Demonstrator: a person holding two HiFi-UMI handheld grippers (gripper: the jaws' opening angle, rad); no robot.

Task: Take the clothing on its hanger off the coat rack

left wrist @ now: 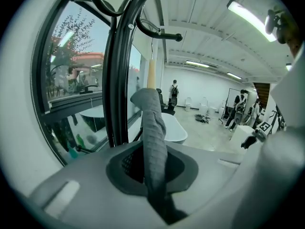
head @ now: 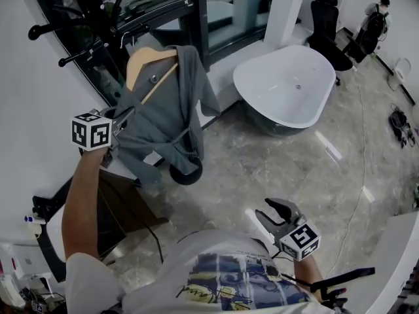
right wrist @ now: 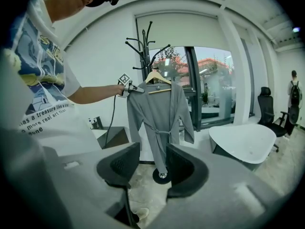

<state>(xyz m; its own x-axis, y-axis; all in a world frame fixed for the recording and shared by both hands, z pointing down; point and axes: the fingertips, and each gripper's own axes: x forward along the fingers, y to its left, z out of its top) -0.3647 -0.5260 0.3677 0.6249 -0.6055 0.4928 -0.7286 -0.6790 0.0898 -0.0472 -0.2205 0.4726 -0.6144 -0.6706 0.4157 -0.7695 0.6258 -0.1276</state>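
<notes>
A grey robe [head: 167, 120] hangs on a wooden hanger [head: 147, 64] at the black coat rack [head: 98, 31]. My left gripper [head: 116, 128] is at the robe's left shoulder, shut on a fold of the grey fabric [left wrist: 155, 142], which runs up between the jaws to the hanger's wooden tip [left wrist: 151, 73]. The rack pole [left wrist: 116, 80] stands just left of it. From the right gripper view the whole robe [right wrist: 159, 113] shows, belt tied, on its hanger [right wrist: 157, 77]. My right gripper [head: 270, 213] is low by my body, open, with nothing between its jaws.
A white bathtub [head: 285, 84] stands right of the rack, beside a large window. The rack's round black base [head: 185, 172] sits on the marble floor under the robe. A dark cabinet [head: 121, 205] is at the left wall. A black office chair [head: 327, 25] stands at the far right.
</notes>
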